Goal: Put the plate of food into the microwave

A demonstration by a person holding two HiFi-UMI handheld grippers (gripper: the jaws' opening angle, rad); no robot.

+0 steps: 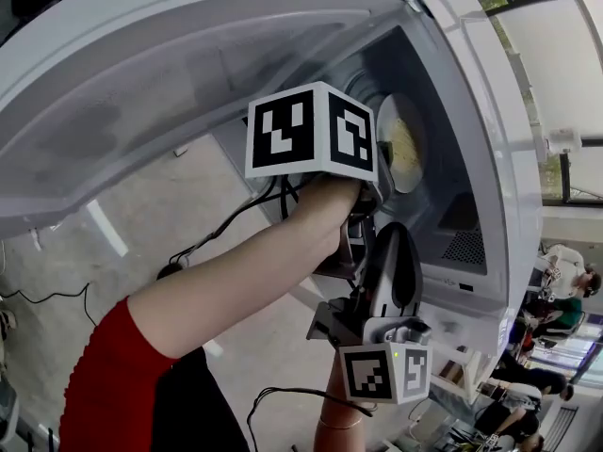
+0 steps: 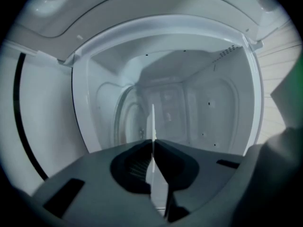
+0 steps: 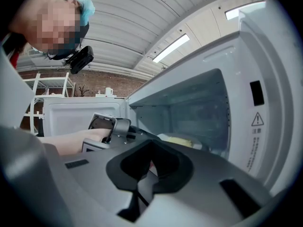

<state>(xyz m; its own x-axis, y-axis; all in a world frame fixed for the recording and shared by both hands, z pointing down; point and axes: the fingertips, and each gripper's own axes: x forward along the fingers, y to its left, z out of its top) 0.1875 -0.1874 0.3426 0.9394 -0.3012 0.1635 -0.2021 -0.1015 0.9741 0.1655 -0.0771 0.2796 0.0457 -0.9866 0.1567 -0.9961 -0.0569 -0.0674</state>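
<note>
Right tongs [image 3: 149, 151] in foreground, jaws together, nothing between them. Beyond: microwave [image 3: 265, 79], door [image 3: 71, 112] swung open at left. Plate [image 3: 183, 140] of yellow food inside the cavity. Left tongs [image 3: 108, 129], in a hand [image 3: 71, 142], at the cavity mouth.

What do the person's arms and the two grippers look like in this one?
The left gripper and right gripper have dark grey moulded bodies, each carrying a white cube with black square markers. Thin black cables trail from the left one. The left arm wears a red sleeve.
</note>
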